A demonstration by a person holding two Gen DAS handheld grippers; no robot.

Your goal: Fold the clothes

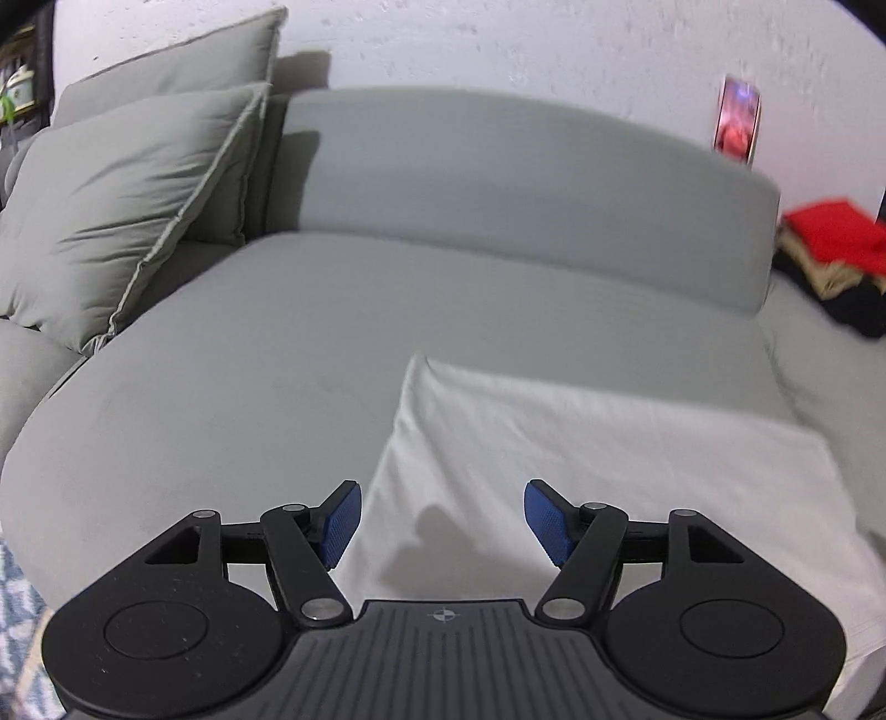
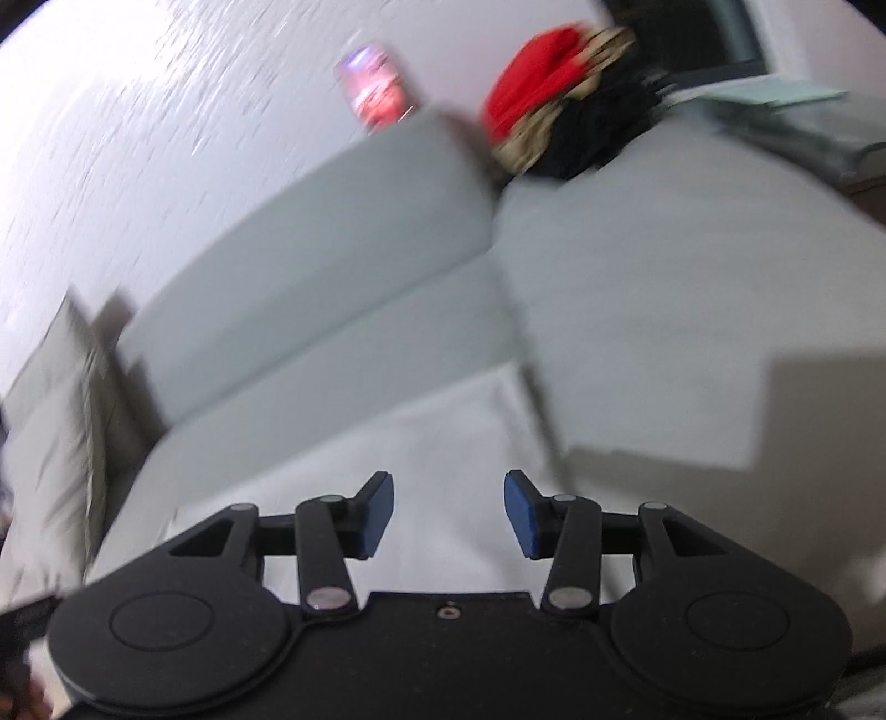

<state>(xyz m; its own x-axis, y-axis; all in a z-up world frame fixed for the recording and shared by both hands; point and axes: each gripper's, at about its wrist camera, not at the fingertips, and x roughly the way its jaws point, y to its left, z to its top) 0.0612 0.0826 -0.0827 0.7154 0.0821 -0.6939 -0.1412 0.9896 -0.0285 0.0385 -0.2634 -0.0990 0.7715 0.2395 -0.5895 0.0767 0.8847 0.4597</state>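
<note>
White cloth (image 1: 581,471), seemingly a folded garment, lay flat on the seat of a grey sofa (image 1: 221,399), its far edge straight and one corner pointing toward the backrest. In the right wrist view the same cloth (image 2: 432,443) appeared blurred, spread just short of the seam between two seat cushions.

Left hand-held gripper (image 1: 443,523) hung above the near part of the cloth with its blue pads (image 1: 340,523) well apart and nothing between them; the jaws stood open, and no pad touched the fabric. Right hand-held gripper (image 2: 448,515) was likewise over the cloth, blue pads (image 2: 520,515) parted with an empty gap, holding nothing.

Two grey cushions (image 1: 127,221) leaned against the backrest at the left end of the sofa. A pile of clothes (image 1: 836,255), red on top with tan and black beneath, sat on the seat at the far right, well apart from the white cloth. A phone (image 1: 736,119) stood upright against the white wall (image 1: 498,39), on top of the backrest. Its screen showed pink and red, too blurred to read.
</note>
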